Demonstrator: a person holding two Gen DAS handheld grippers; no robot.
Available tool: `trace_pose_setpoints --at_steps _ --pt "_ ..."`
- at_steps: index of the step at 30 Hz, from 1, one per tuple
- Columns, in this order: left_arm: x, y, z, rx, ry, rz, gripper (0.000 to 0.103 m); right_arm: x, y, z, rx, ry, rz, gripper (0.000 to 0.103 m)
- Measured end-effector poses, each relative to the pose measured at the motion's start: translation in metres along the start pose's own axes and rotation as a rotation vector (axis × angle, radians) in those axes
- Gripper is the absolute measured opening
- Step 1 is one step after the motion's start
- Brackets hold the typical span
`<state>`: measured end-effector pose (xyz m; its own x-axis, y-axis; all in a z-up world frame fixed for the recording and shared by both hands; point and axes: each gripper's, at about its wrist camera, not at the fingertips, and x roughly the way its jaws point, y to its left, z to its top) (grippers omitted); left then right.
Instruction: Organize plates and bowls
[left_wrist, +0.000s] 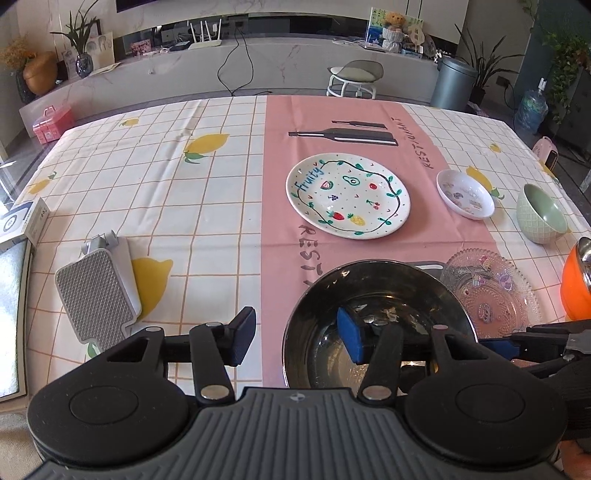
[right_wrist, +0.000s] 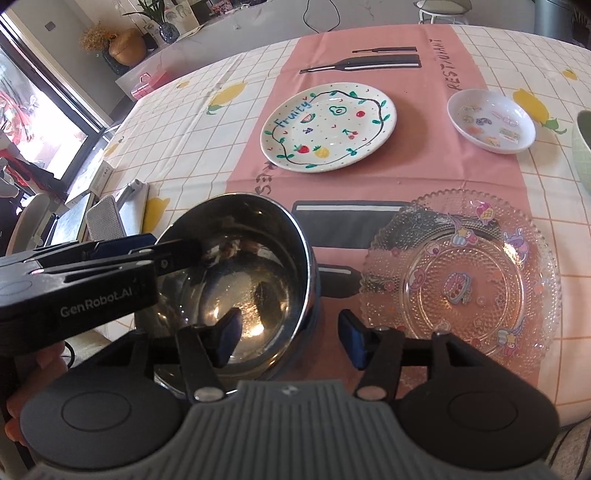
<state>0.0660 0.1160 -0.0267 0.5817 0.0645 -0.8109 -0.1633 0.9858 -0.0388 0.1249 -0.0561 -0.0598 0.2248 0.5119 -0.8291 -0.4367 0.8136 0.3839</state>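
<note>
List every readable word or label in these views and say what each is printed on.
"Fruity": painted plate.
"RESTAURANT": pink tablecloth strip, far edge; partly covered again near the steel bowl.
"GenRobot.AI": left gripper body.
White box label: too small to read.
Small dish stickers: illegible.

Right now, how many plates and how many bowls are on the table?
Plates: 2, the fruit plate and the glass plate
Bowls: 3, the steel bowl, the green bowl and the orange bowl
Small dish: 1, the white dish
Total: 6
</note>
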Motion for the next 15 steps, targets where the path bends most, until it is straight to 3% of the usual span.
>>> trace_pose_setpoints --at_steps 2,6,10,15 --pt "-0.003 0.0 0.001 -0.001 -0.017 -0.003 0.069 -0.003 0.003 -0.001 -0.021 -0.016 -0.014 0.071" --pt "-0.011 0.0 0.003 -0.015 -0.06 -0.017 0.077 -0.011 0.011 -0.007 -0.105 -0.089 -0.089 0.094" --pt "-0.021 -0.004 0.004 -0.012 -0.113 -0.03 0.088 -0.015 0.01 -0.01 -0.124 -0.11 -0.102 0.098" --pt "-0.031 -0.009 0.006 -0.009 -0.146 -0.044 0.088 -0.022 0.005 -0.015 -0.096 -0.141 -0.119 0.1"
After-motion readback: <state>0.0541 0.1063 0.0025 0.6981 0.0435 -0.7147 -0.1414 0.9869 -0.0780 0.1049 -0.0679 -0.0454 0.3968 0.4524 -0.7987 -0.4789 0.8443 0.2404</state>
